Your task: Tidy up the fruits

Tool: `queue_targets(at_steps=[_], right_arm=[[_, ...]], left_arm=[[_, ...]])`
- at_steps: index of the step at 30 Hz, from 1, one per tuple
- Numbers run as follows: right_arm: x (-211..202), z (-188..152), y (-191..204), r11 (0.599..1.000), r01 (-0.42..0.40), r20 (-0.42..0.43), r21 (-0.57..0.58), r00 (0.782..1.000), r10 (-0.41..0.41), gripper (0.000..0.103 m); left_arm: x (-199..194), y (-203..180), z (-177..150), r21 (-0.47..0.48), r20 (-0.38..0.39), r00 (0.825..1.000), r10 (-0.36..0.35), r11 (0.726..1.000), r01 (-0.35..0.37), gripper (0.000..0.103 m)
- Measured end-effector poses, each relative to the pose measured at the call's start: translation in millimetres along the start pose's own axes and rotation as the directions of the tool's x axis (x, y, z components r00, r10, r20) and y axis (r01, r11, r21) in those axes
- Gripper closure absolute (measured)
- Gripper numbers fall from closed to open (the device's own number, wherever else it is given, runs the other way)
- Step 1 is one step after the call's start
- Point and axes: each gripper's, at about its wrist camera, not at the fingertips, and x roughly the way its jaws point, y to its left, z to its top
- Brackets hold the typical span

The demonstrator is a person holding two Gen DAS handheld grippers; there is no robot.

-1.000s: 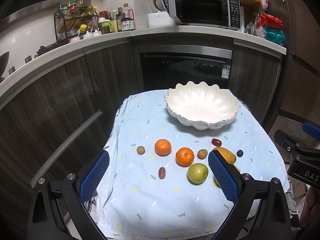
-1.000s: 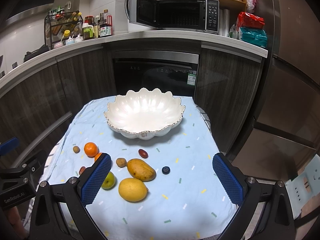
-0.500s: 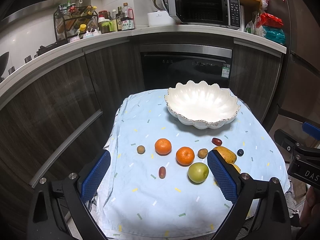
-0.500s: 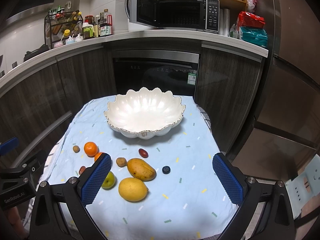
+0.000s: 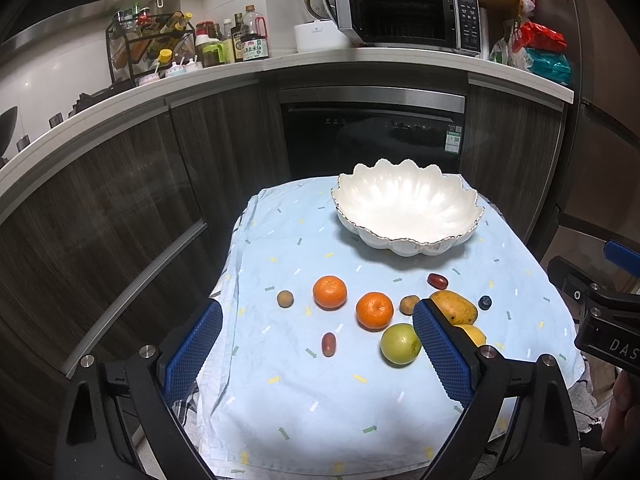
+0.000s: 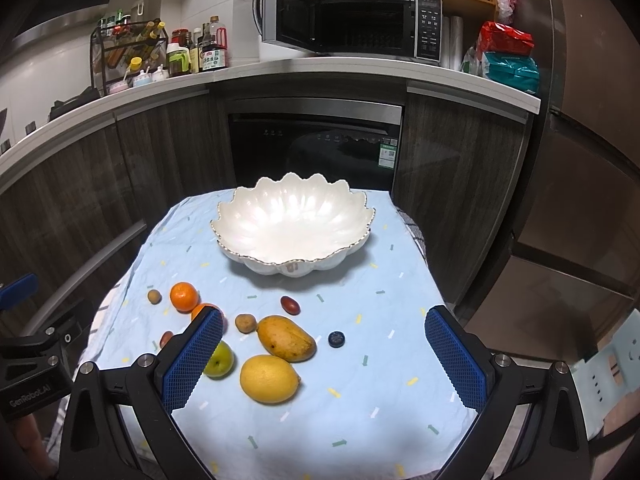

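Both tongs hover spread wide and empty over the blue cloth [image 5: 280,392]: your left gripper [image 5: 316,350] frames, left to right, a small brown fruit [image 5: 285,299], two tangerines [image 5: 329,292] [image 5: 374,310] and a green apple [image 5: 400,345]; your right gripper [image 6: 324,360] frames the lemon [image 6: 269,378], mango [image 6: 285,338] and blueberry [image 6: 336,339]. All fruit lies loose on the cloth, well short of the white scalloped bowl [image 6: 294,266], which holds nothing. Judging from here, round fruit may roll off if your open fingers nudge it, and a hard squeeze could likely bruise the mango.
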Motion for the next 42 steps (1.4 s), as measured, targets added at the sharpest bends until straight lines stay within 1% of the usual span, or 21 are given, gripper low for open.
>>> queue_targets(at_steps=[10,14,19,26,31,33,35,42], right_arm=[[5.0,-0.4,0.3,1.000,-0.003,-0.006,-0.005,1.000,0.003,0.001],[10.2,-2.5,1.2,1.000,-0.007,-0.015,-0.005,1.000,0.007,0.001],[16.0,-5.1,4.4,1.000,-0.016,-0.029,-0.012,0.999,0.016,0.001],[26.5,-9.4,8.9,0.999,-0.025,-0.059,-0.020,0.998,0.024,0.001],[35.5,-12.5,11.6,0.999,-0.039,-0.081,-0.027,0.996,0.037,0.001],[39.4,-13.9,13.2,0.998,-0.047,-0.095,-0.031,0.994,0.044,0.003],[44.0,-15.3,14.4,0.998,-0.054,-0.110,-0.034,0.993,0.050,0.004],[59.2,-21.0,20.0,0.996,-0.070,-0.150,-0.046,0.987,0.063,0.005]], left_arm=[[1.9,2.8,-0.5,0.003,-0.006,1.000,-0.003,1.000,0.003,0.006],[3.9,2.6,0.4,0.013,-0.010,1.000,-0.005,1.000,0.005,0.008],[9.7,0.6,-1.5,0.030,-0.025,0.999,-0.021,0.999,0.021,0.009],[21.9,-3.4,-4.5,0.051,-0.050,0.998,-0.041,0.998,0.044,0.014],[29.2,-9.9,-7.1,0.077,-0.062,0.995,-0.080,0.993,0.085,0.014],[33.2,-13.8,-7.8,0.093,-0.069,0.994,-0.088,0.991,0.094,0.016],[36.9,-16.3,-7.9,0.103,-0.077,0.993,-0.091,0.990,0.098,0.018],[54.0,-16.5,-10.4,0.111,-0.108,0.990,-0.092,0.988,0.104,0.019]])
